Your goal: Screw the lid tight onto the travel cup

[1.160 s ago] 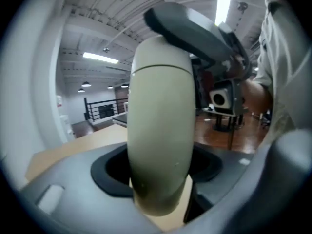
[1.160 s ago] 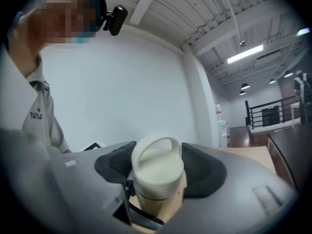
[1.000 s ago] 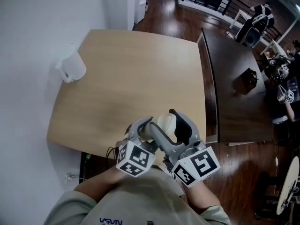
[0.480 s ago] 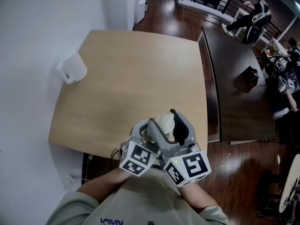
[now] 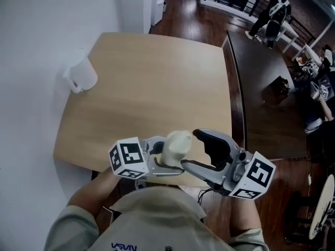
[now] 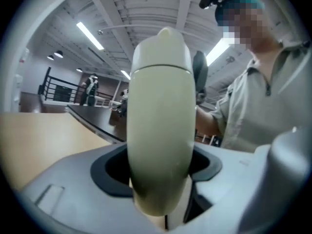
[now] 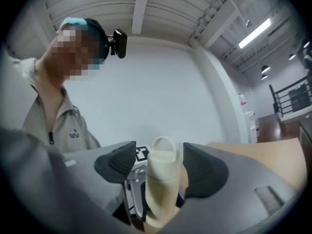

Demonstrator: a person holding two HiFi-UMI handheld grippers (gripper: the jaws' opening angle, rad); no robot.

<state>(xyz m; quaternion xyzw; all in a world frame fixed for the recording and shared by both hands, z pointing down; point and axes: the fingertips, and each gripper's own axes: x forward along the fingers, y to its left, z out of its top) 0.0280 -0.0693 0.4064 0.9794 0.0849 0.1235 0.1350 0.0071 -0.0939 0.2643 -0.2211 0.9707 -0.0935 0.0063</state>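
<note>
Head view shows you now swung wide: left tongs (image 6: 161, 168) clamp the travel cup (image 5: 175, 143), right tongs (image 7: 158, 156) gape round its lid (image 6: 162, 50), ready to twist.

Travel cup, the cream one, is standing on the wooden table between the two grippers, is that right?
No. The cream travel cup is between the left gripper and right gripper, but not standing on the wooden table: the left gripper holds it up in the air, as the head view shows.
</note>
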